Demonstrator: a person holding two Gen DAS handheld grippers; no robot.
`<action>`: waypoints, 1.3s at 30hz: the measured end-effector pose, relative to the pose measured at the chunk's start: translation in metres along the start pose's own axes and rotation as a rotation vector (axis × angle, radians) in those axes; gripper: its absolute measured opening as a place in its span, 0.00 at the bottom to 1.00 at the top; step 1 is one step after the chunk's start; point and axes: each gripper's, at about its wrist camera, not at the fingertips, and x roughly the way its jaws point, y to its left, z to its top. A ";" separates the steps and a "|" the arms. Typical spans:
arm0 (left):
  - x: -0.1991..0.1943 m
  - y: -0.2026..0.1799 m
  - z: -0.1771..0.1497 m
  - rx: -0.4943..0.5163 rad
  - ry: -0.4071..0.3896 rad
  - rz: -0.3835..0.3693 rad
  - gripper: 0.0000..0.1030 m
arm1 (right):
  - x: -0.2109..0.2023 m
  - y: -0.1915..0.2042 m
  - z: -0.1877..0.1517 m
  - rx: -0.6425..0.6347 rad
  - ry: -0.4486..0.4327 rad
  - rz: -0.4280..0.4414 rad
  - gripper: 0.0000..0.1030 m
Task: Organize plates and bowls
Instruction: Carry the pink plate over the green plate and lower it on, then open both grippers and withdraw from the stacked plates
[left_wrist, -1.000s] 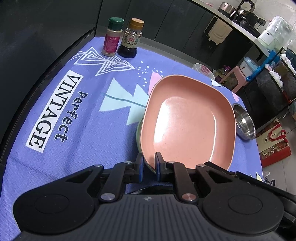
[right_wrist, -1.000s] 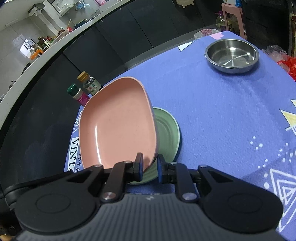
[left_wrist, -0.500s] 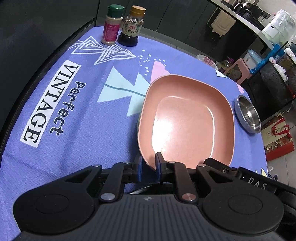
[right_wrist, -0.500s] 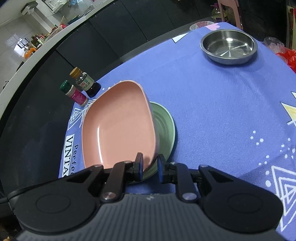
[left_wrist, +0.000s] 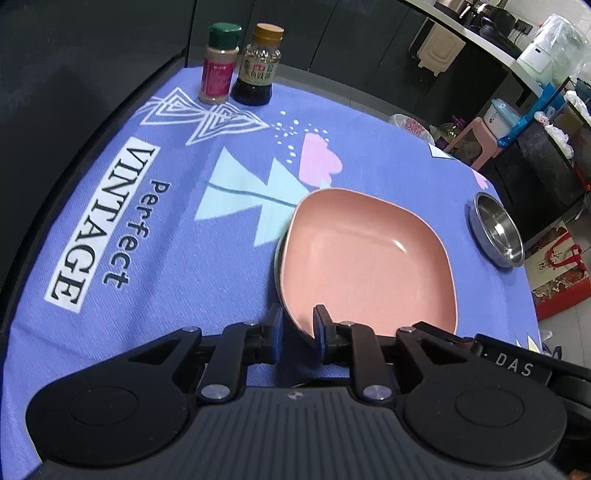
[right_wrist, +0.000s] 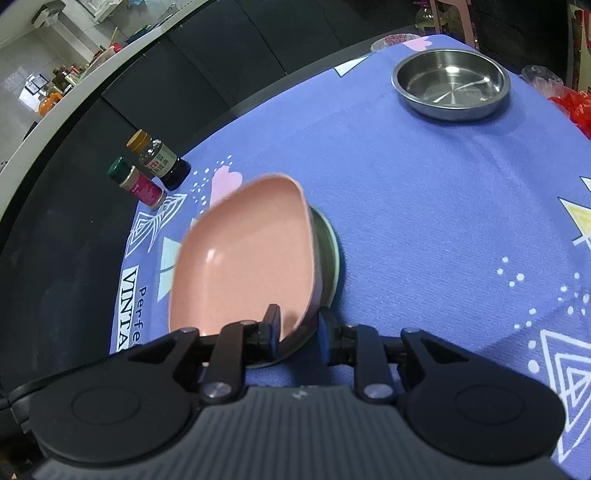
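Left gripper (left_wrist: 298, 334) opening astride pink plate (left_wrist: 369, 262), green plate (right_wrist: 330, 254) mostly hidden.

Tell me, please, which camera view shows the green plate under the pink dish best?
The right wrist view: the green plate shows a curved stretch of rim and surface beside the pink dish. In the left wrist view the pink dish covers nearly all of it; only a dark sliver shows at the dish's left edge.

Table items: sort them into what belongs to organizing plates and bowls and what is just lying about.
Job:
pink square plate
green round plate under it
steel bowl

Lying about:
green-capped spice jar
dark sauce bottle
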 end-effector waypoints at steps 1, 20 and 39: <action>0.000 0.000 0.000 0.004 -0.001 0.005 0.16 | -0.001 0.000 0.001 -0.006 -0.006 -0.004 0.10; -0.005 -0.004 -0.002 0.025 -0.021 0.026 0.17 | -0.010 -0.007 0.001 0.012 -0.034 0.000 0.10; -0.033 -0.027 -0.009 0.007 -0.093 0.141 0.17 | -0.038 -0.043 0.014 0.074 -0.074 0.039 0.11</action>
